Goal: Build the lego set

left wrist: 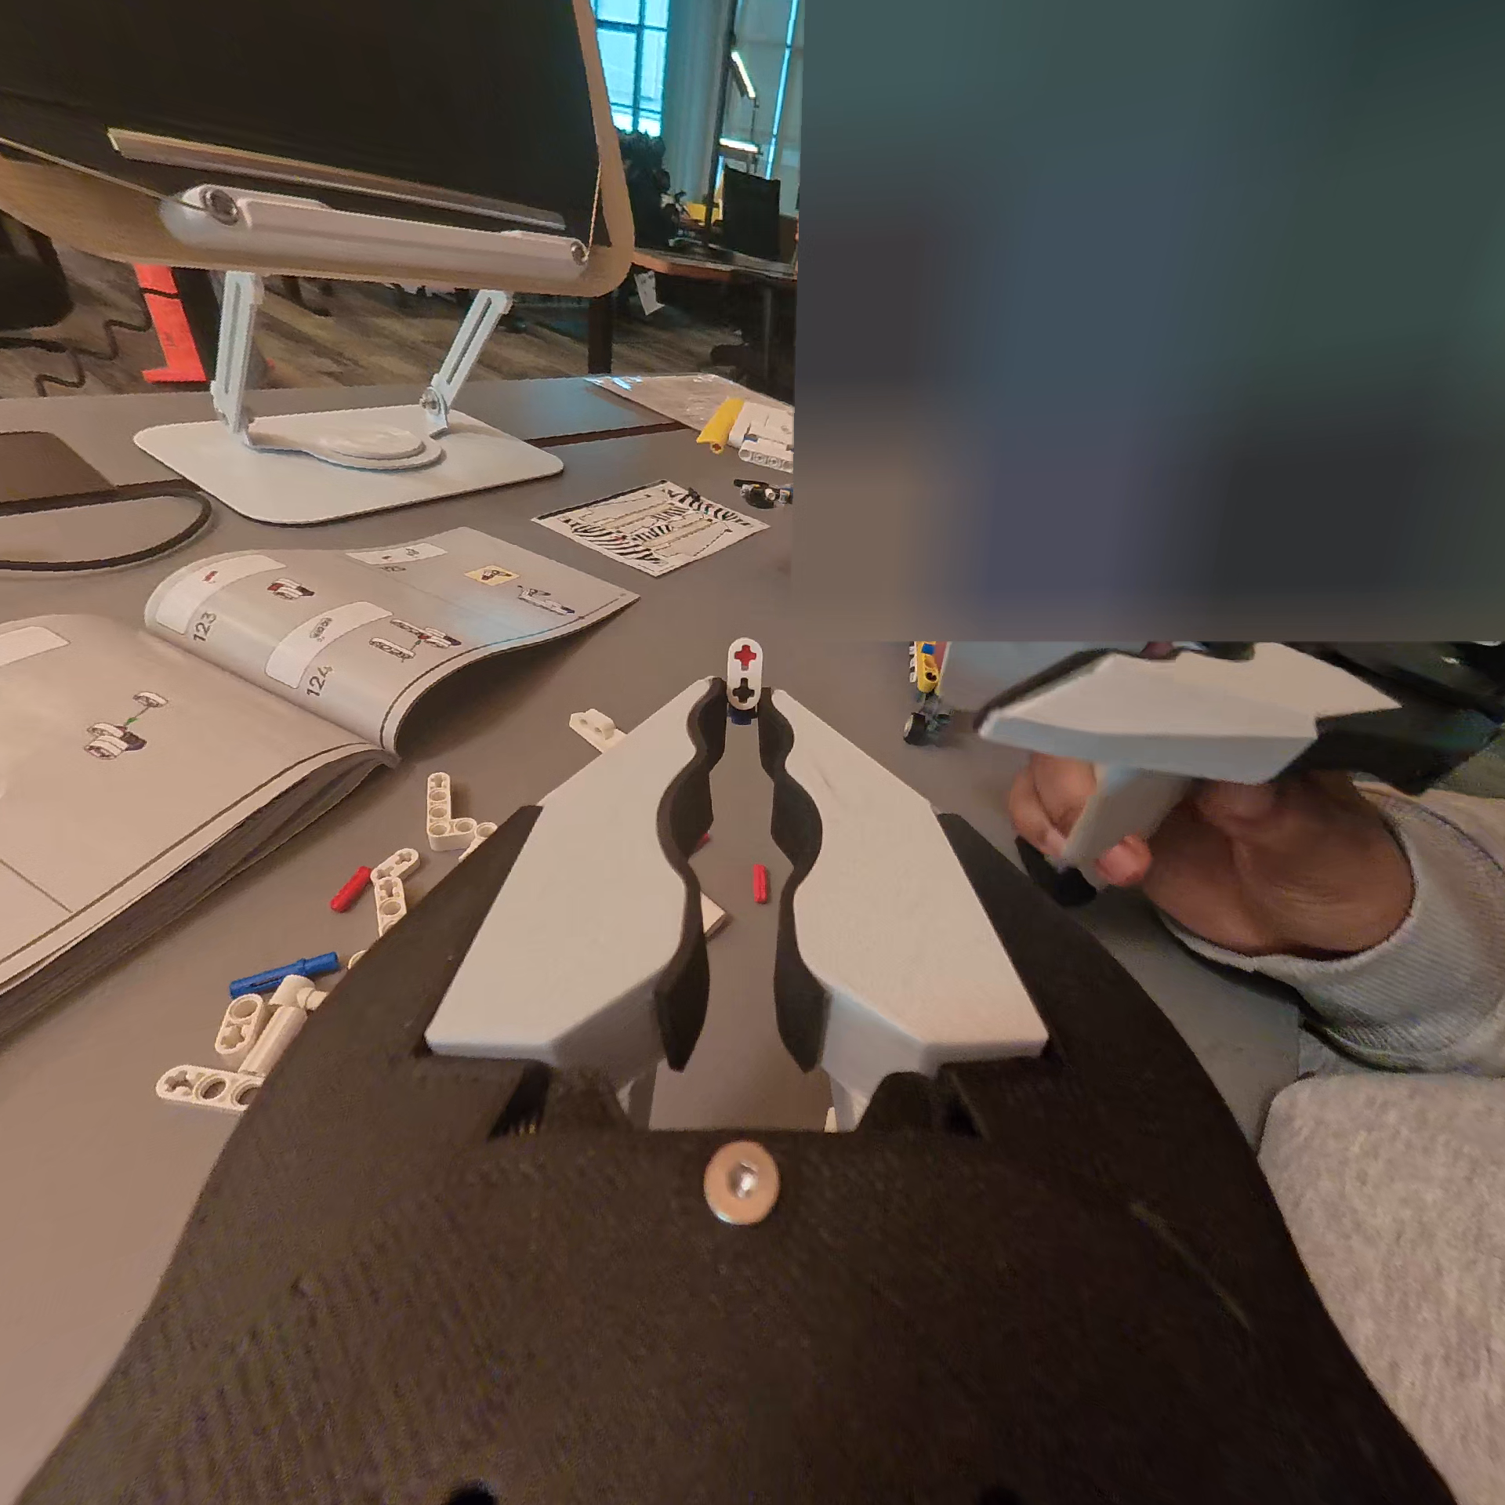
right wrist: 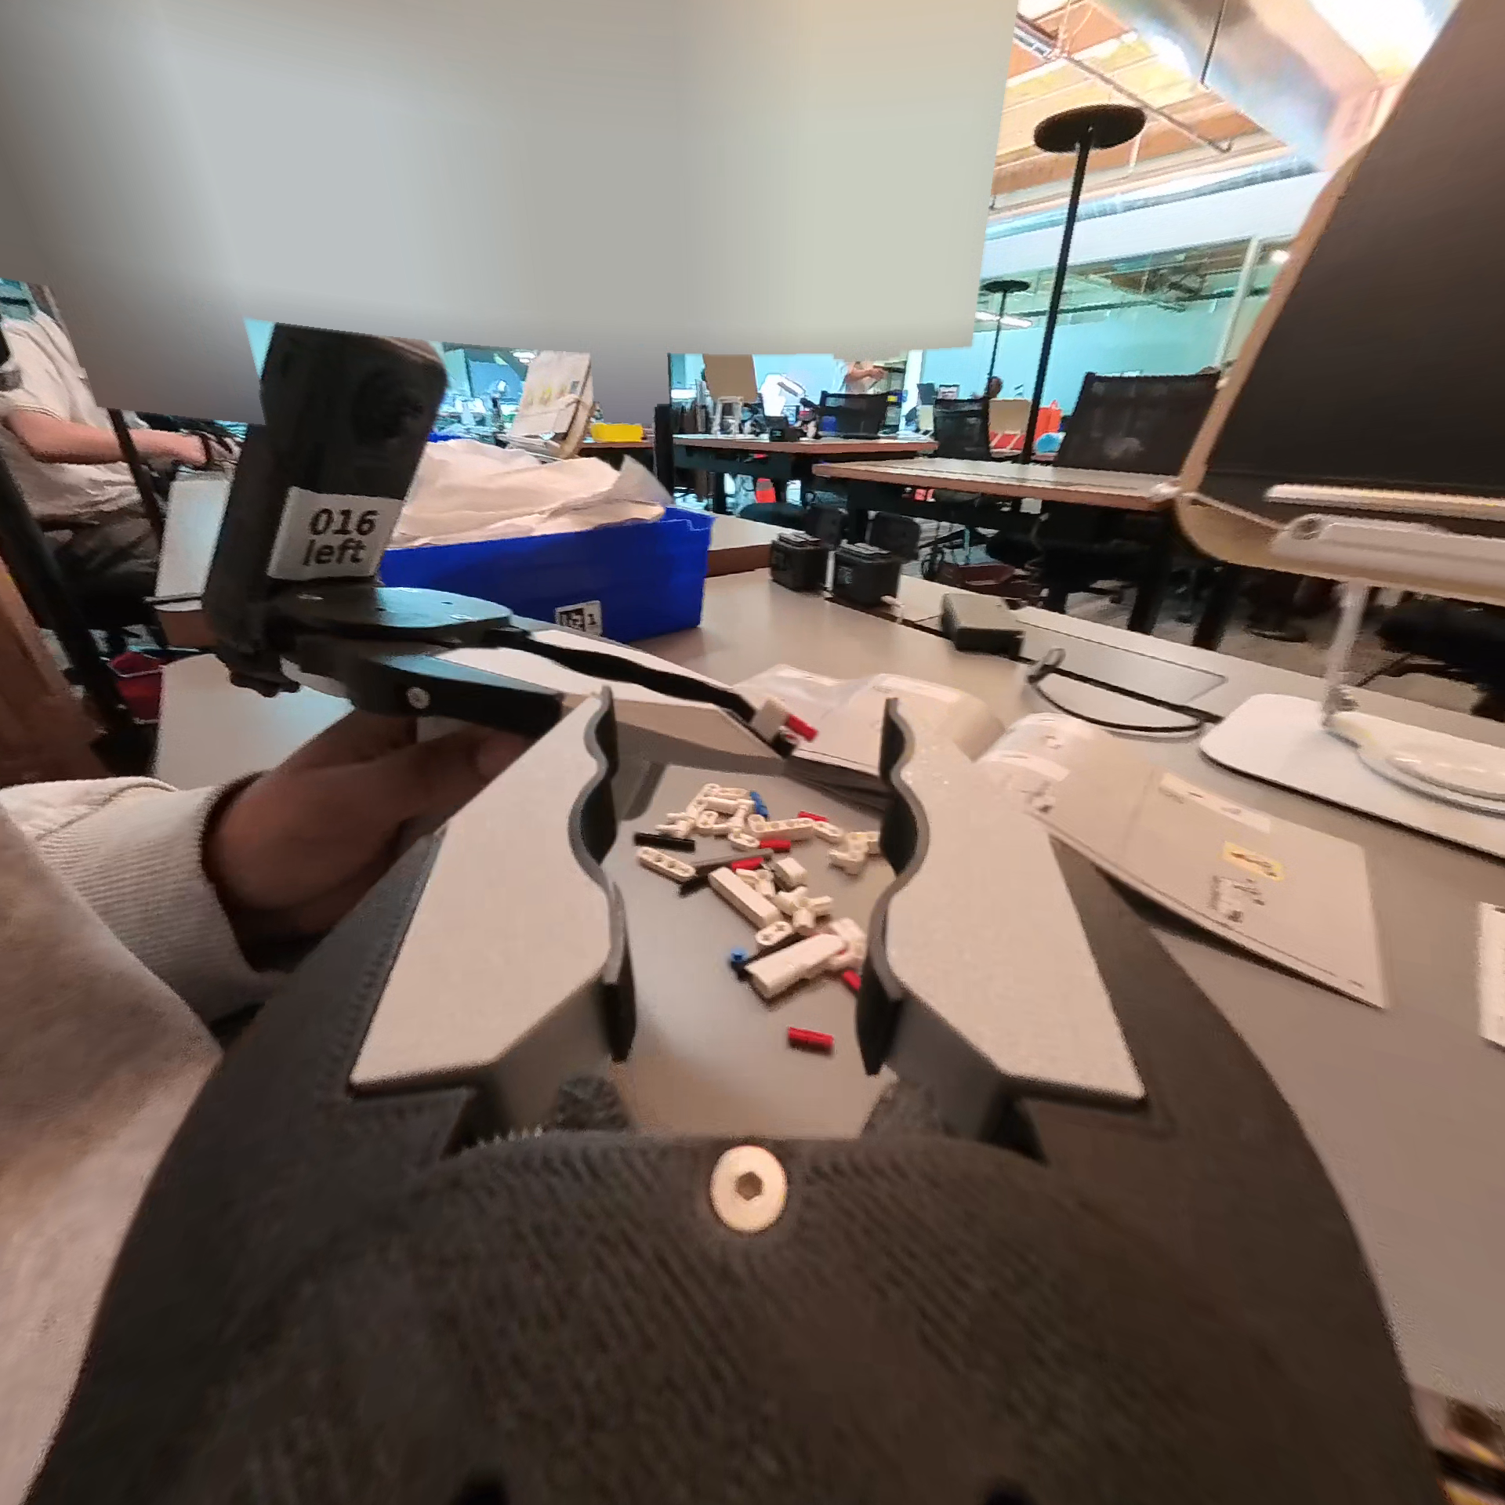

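Observation:
My left gripper [left wrist: 743, 710] is shut on a small white beam [left wrist: 744, 672] with a red axle end and a black axle end in its holes, held above the grey table [left wrist: 668, 619]. It also shows in the right wrist view [right wrist: 770, 717], where a red pin sticks out of the held beam [right wrist: 788, 723]. My right gripper [right wrist: 749, 717] is open and empty, its fingers either side of the left gripper's tip in the picture. Below it lies a pile of loose white, red, blue and black pieces [right wrist: 765, 871]. The right gripper [left wrist: 1140, 717] shows side-on in the left wrist view.
An open instruction booklet [left wrist: 244, 733] lies left, with loose pieces [left wrist: 269, 1018] beside it and a red pin [left wrist: 760, 884] under my fingers. Behind stand a white screen stand [left wrist: 342, 464] and a sticker sheet [left wrist: 651, 529]. A blue bin [right wrist: 554, 570] sits far left. A small yellow model [left wrist: 924, 692] stands right. One gripper's finger ends stand about 4 cm off the other's.

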A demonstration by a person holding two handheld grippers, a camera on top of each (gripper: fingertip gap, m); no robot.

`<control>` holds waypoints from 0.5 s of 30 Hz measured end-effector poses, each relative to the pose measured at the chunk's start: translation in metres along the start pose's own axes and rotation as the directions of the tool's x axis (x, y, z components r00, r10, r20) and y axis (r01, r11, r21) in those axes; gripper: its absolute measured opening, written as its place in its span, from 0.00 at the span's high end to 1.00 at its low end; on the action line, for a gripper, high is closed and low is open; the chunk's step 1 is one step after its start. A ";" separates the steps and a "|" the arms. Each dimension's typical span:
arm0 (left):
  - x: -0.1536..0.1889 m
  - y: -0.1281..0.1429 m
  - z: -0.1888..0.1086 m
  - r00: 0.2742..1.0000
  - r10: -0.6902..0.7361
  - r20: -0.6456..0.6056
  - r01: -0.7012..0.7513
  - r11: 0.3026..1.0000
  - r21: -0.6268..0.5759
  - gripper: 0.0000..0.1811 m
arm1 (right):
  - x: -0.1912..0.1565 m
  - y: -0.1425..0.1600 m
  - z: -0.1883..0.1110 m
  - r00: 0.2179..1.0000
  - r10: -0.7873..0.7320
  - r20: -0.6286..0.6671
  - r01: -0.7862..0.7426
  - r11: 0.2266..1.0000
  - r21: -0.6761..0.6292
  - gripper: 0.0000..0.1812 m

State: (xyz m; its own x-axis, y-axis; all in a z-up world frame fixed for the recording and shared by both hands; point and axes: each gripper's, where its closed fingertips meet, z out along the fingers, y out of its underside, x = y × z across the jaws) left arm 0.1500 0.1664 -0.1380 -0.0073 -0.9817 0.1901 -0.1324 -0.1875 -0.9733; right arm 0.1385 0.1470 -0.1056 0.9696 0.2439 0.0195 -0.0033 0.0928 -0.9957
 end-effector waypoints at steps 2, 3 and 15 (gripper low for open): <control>0.000 0.000 0.000 1.000 0.003 -0.001 -0.003 1.000 0.003 0.97 | -0.009 0.003 0.005 0.998 0.044 0.034 -0.044 0.999 -0.005 0.64; 0.001 0.000 0.000 1.000 0.004 -0.001 -0.004 1.000 0.003 0.97 | -0.012 0.004 0.008 0.997 0.068 0.048 -0.067 0.998 -0.012 0.63; -0.001 -0.006 -0.004 0.988 -0.137 -0.073 0.140 0.989 0.043 0.97 | -0.012 0.011 0.012 0.976 0.198 0.090 -0.194 0.980 -0.046 0.63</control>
State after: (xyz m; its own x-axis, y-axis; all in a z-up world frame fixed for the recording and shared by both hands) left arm 0.1468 0.1691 -0.1320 -0.0616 -0.9419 0.3303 -0.0890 -0.3244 -0.9417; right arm 0.1242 0.1563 -0.1160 0.9238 0.3433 -0.1696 -0.1804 -0.0007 -0.9836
